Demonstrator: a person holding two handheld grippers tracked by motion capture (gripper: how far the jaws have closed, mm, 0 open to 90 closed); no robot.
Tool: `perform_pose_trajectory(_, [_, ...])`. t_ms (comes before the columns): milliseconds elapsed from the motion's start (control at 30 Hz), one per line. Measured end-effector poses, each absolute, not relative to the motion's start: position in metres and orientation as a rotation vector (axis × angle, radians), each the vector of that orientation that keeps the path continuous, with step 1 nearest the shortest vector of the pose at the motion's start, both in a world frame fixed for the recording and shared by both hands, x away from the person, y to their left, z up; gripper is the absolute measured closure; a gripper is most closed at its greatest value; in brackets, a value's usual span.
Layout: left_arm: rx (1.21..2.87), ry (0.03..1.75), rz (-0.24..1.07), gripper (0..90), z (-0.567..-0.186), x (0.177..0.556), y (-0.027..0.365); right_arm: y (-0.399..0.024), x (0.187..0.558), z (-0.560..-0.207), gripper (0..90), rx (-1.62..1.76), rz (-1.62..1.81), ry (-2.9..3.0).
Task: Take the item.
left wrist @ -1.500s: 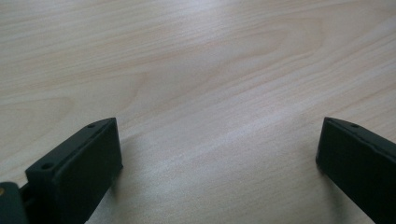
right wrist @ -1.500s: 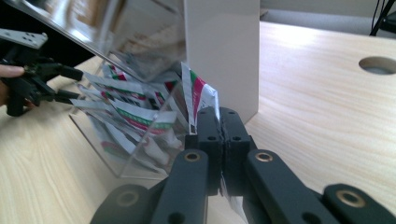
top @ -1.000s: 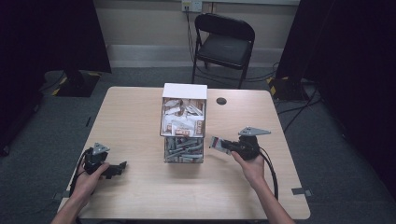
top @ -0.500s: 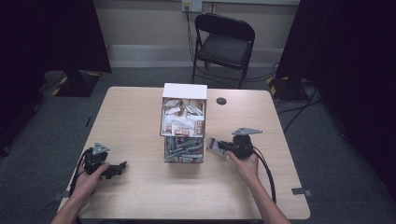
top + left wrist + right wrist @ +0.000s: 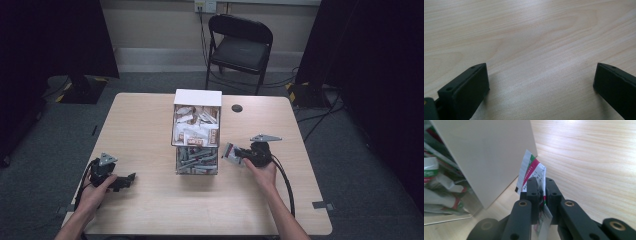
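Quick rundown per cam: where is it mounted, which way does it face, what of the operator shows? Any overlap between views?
High view: above the person's side, facing forward and down on the table; both forearms, left hand-held gripper, right hand-held gripper.
Left gripper view: on the left hand-held gripper, facing bare tabletop; jaws apart.
Right gripper view: on the right hand-held gripper, jaws clamping a sachet beside the box.
Shared: high and right gripper views both show sachet and box.

The print on the packet [image 5: 531, 173] is blurred — its lower end is hidden between the jaws. Beside it, the box [image 5: 484, 157] is cut off at the top edge — its contents are partly seen.
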State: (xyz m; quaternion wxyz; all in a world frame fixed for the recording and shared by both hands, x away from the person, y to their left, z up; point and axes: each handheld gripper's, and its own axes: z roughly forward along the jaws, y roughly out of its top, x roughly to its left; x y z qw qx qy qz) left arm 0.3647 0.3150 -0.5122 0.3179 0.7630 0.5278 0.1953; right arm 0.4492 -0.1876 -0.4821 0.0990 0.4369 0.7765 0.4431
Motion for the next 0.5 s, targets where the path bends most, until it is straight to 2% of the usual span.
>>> perform_pose_trajectory(500, [2.008,1.388,0.514,0.0,-0.512,0.365,0.315,-0.191,0.457,-0.493,80.9,1.333,1.303,2.261])
